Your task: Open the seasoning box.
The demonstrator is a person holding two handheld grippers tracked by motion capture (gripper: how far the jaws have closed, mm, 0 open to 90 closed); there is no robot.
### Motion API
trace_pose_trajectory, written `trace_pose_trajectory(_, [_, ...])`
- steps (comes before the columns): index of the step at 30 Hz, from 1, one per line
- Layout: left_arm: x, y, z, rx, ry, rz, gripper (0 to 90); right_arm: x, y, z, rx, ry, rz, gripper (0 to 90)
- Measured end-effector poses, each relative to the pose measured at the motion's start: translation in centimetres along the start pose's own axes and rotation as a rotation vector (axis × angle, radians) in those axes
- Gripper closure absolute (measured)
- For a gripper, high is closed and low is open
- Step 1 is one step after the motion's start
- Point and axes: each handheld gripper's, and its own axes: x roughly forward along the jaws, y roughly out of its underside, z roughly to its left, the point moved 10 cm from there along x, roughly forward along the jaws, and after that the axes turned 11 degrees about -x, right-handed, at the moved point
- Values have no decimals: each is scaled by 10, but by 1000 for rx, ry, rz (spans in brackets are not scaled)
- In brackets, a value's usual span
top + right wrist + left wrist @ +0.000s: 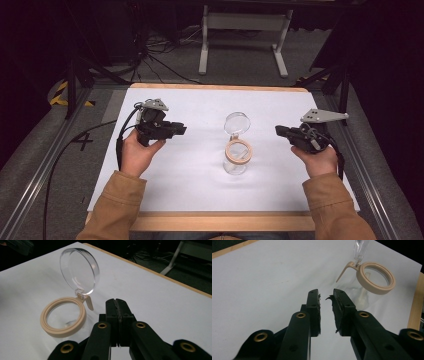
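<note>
1 glass jar (237, 156) — lid open — and 2 grippers.

A clear glass jar (237, 159) stands upright just right of the high view's centre, on the white table. Its tan ring collar (238, 151) circles the open mouth. The round transparent lid (237, 123) is hinged back, standing raised behind the mouth.

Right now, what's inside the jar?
The jar looks empty: lid flipped open, clear glass shows only white table through it. The bottom is blurred by reflections.
</note>
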Motion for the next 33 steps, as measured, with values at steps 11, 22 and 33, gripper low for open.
trace_pose_trajectory(11, [0,5,16,-26,-36,20,742,-16,41,-30,82,66,67,892])
trace_pose_trajectory(22, [10,16,35,-69,-58,66,711,-17,96,-53,168,101,162,873])
trace_pose_trajectory(33, [16,25,47,-105,-66,95,678,2,142,-54,202,106,239,809])
